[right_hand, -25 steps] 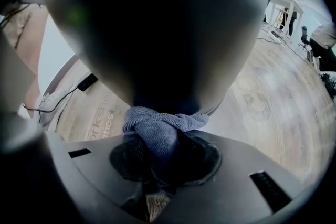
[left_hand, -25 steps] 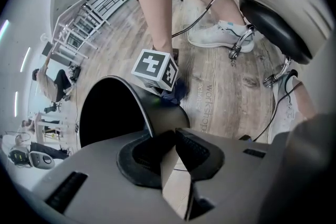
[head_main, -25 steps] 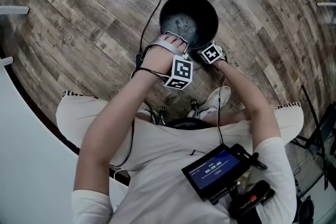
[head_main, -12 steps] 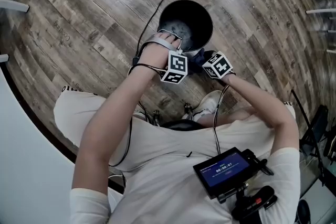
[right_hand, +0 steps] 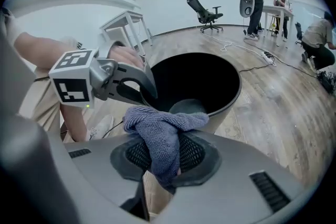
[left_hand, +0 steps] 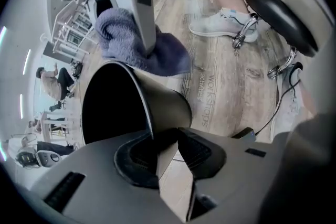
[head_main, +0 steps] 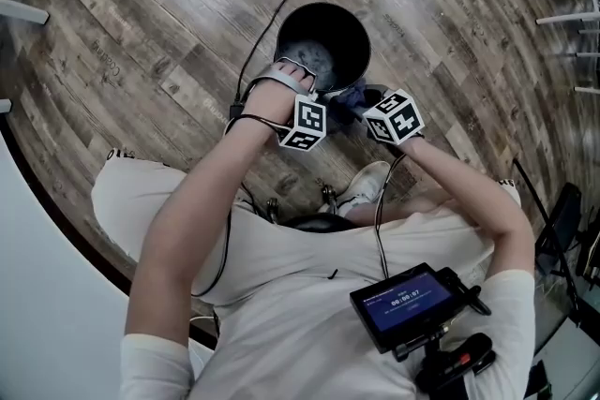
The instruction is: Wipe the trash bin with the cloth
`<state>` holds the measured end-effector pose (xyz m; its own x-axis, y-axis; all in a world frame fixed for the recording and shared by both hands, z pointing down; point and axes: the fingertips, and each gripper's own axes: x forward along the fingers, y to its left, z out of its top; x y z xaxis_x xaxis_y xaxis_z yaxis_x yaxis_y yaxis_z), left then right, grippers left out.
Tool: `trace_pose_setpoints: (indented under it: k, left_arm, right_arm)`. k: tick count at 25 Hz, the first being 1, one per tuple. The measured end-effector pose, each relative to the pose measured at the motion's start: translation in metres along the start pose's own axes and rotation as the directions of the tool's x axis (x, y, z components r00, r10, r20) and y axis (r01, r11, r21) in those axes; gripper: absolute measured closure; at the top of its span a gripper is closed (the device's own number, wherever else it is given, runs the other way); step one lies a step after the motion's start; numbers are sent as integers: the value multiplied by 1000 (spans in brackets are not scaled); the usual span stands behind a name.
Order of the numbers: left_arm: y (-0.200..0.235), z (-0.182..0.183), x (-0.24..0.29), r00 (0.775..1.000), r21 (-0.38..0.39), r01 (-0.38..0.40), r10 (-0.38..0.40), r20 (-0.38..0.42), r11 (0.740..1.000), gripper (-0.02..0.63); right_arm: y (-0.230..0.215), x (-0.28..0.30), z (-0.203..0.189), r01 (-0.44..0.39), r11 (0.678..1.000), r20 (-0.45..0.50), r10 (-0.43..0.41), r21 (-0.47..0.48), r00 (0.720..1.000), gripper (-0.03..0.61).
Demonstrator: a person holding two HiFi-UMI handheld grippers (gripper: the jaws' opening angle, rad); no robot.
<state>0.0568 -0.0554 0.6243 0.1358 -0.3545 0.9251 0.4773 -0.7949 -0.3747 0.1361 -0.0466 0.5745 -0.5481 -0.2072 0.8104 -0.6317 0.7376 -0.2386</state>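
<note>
The right gripper (right_hand: 160,157) clamps a blue-grey terry cloth (right_hand: 157,131) just lower right of the black round metal trash bin (head_main: 323,37), at the upper centre. The left gripper (left_hand: 168,152), whose jaws have just been closing, pinches its near rim.

You wear a white short-sleeved shirt (head_main: 281,295), pale shorts (head_main: 122,201) with dark lettering at the hems, and white trainers (head_main: 370,183). A blue-lit screen (head_main: 410,303) sits at your chest. Black cables (head_main: 242,119) run along your left forearm. Your left gripper (left_hand: 167,147) and right gripper (right_hand: 160,160) are grey, and each bears a black-and-white marker cube (head_main: 302,124).
</note>
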Motion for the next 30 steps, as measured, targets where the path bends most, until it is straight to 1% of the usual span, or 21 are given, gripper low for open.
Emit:
trace_pose_setpoints:
  k: [3,8,15,18,23,26,28,30]
  left_arm:
    - [-1,10,-1,1000,20,-7,6,10,1000,508]
    - [-3,13,-1,1000,26,2,-3,15,1000,511]
    - [4,16,-1,1000,8,11,-11,29,1000,512]
    - [5,18,-1,999,3,13,-13,38,1000,512]
    - [5,19,0,999,4,10,-11,46,1000,512]
    - [8,21,1,999,-1,6,-6,46,1000,512]
    - [9,19,1,999,-4,4,-4,43,1000,512]
    - [7,18,1,999,-5,6,-5,38,1000,511]
  right_arm:
    - [-9,9,-5,15,1000,-19,-15,12,1000,483]
    - [-17,35,-22,18,1000,-44,-18,13,999,483]
    - [-45,97,-62,46,999,-104,-44,19,994,483]
    - [-52,123,-76,50,999,-122,-49,6,991,484]
    - [-71,167,-108,105,994,-191,-104,-3,976,485]
    - [-76,180,-114,130,991,-200,-124,16,972,485]
    - [-77,181,-111,136,990,-188,-126,37,974,485]
    - [-77,177,-112,141,989,-202,-128,52,971,485]
